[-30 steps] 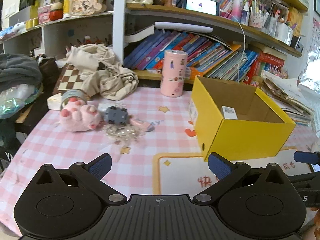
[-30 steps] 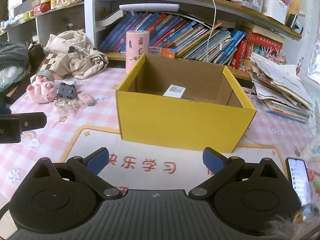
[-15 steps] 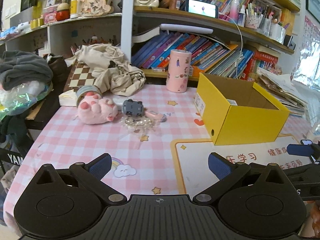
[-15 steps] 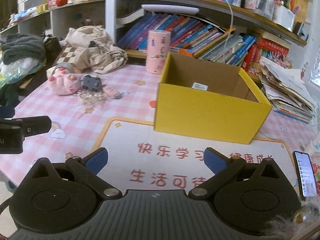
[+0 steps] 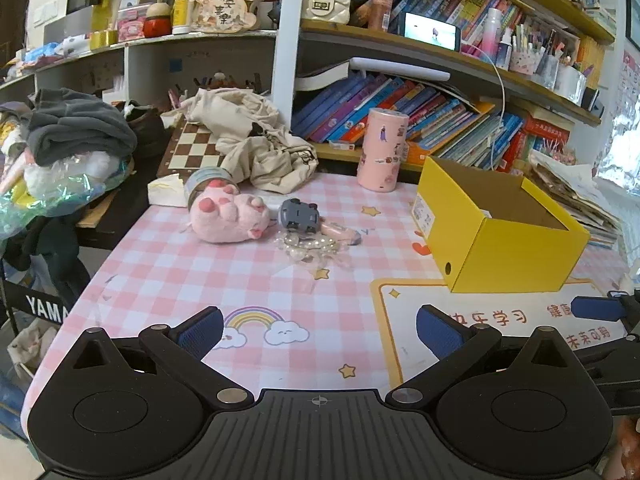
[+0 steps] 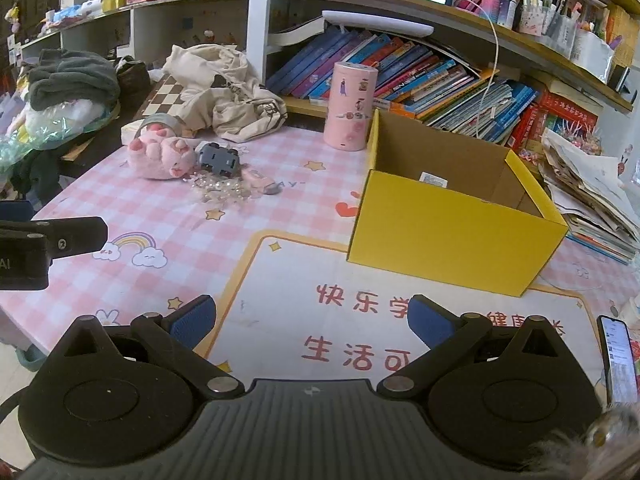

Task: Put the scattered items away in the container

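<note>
Grippers pulled back from the table since a second ago: more pink checked cloth point(image 5: 256, 280) in view, yellow box point(image 6: 452, 224) smaller. Left gripper point(image 5: 319, 330) and right gripper point(image 6: 311, 318) both spread wide, holding nothing. "YAMA" legible at far left; red Chinese characters on the mat point(image 6: 360, 320). Plush toy point(image 5: 228, 216), toy car point(image 5: 298, 216) and beads point(image 5: 308, 246) clustered left of the box, car's long axis crosswise.
</note>
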Motion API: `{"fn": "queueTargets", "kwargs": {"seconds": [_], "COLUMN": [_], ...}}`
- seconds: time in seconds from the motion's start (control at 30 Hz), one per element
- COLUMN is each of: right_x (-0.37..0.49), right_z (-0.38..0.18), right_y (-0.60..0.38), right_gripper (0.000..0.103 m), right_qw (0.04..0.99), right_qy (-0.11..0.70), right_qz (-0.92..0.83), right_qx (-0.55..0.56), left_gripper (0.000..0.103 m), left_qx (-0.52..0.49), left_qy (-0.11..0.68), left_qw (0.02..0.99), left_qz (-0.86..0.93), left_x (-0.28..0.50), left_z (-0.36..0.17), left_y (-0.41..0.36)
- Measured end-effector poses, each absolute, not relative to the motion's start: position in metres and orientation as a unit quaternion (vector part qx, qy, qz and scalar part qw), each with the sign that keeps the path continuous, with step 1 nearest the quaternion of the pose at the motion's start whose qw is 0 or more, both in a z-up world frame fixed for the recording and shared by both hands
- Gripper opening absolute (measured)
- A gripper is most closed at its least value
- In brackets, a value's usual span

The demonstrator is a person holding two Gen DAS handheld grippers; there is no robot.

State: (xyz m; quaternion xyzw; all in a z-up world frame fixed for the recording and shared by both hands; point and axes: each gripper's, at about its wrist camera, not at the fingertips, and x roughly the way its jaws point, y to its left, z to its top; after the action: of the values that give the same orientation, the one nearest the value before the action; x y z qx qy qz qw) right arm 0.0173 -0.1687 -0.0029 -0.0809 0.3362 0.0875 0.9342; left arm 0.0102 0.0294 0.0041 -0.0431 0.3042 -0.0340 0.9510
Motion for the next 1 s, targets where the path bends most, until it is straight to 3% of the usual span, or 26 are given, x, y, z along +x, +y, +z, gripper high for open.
{"fn": "queueTargets", "kwargs": {"seconds": [1.0], "right_x": [0.009], "right_z": [-0.005], "right_y": [-0.152], "right_gripper": [0.103], "right_qw": [0.928], "right_qy": [0.343], "right_qz": [0.107], "right_qx": [-0.098], "left_gripper": [0.103], "left_qx": [-0.050], "left_qy": [0.305], "left_qw": [0.950], "left_qz": [-0.043], "left_x": [0.003], "left_z": [0.004], "left_y": [0.040]}}
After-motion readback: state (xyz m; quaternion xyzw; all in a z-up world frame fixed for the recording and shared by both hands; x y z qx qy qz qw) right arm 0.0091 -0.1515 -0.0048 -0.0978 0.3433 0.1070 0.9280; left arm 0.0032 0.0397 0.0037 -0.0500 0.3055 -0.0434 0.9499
